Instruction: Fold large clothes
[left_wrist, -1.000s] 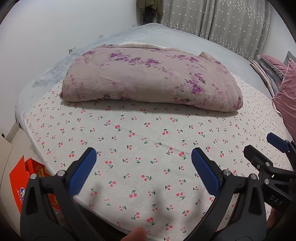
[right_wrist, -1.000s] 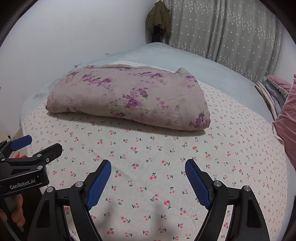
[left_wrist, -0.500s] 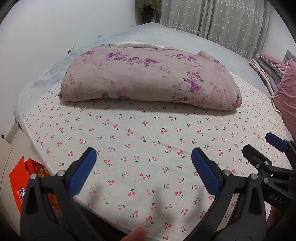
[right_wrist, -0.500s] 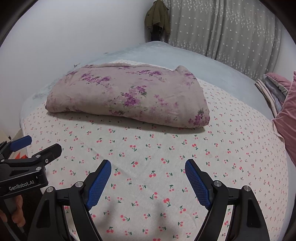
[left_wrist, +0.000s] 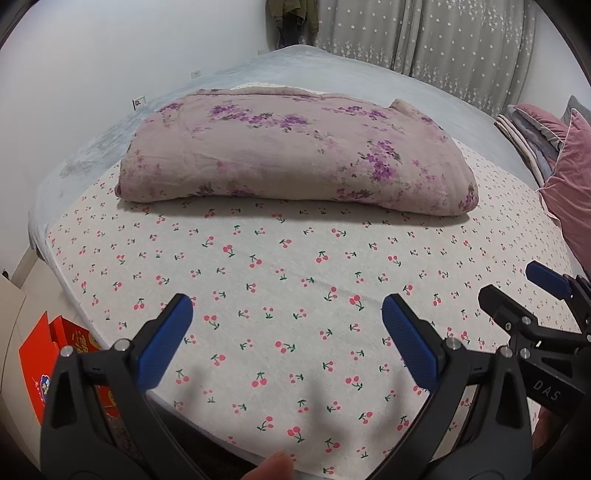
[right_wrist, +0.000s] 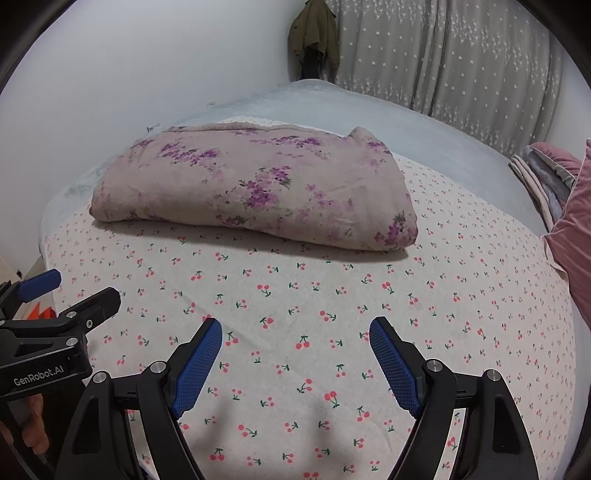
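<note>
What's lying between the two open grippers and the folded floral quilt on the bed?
Nothing but bare cherry-print sheet between left gripper, right gripper and floral quilt; both wrist views show it.

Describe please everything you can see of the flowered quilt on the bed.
The flowered quilt is a thick, soft-looking padded cover, dusty mauve with clusters of purple flowers. It lies folded into a wide, plump bundle with a rounded fold along its near edge. It rests on the cherry-print sheet, across the far half. Nothing else touches it; the left tool and right tool are open, well short of it.
</note>
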